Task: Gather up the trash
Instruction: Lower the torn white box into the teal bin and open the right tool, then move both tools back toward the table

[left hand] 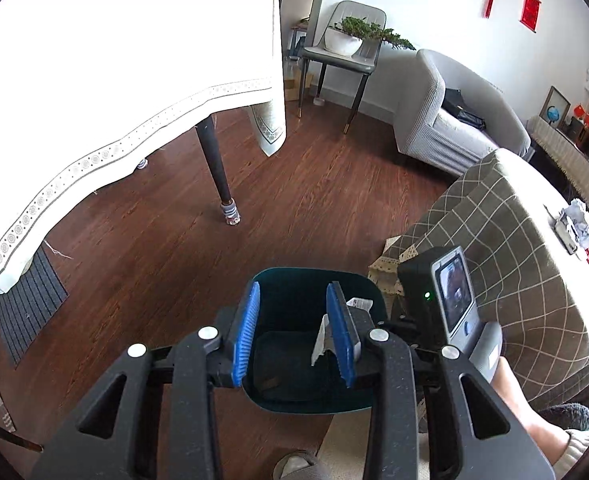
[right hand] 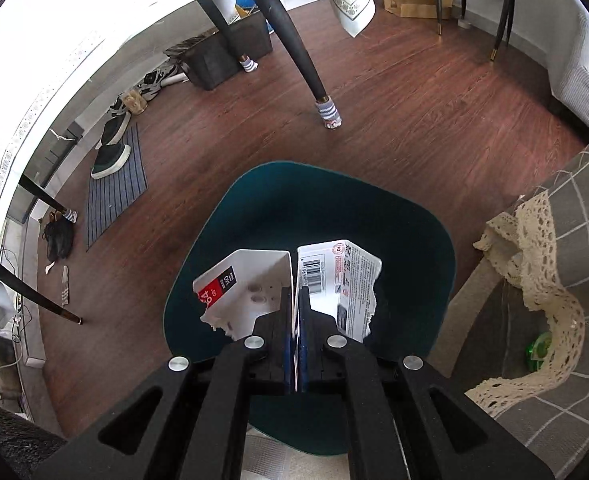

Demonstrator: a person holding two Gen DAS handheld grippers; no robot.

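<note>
Right gripper [right hand: 295, 320]: you are clamping torn white packaging [right hand: 290, 280] directly above teal bin [right hand: 414, 232] | left gripper [left hand: 294, 332]: jaws apart, empty, hovering above bin, beside right | right nearer drop

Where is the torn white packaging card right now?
In the right wrist view, the torn packaging card is pinched in the right gripper, directly above the open teal bin on the wood floor.
</note>
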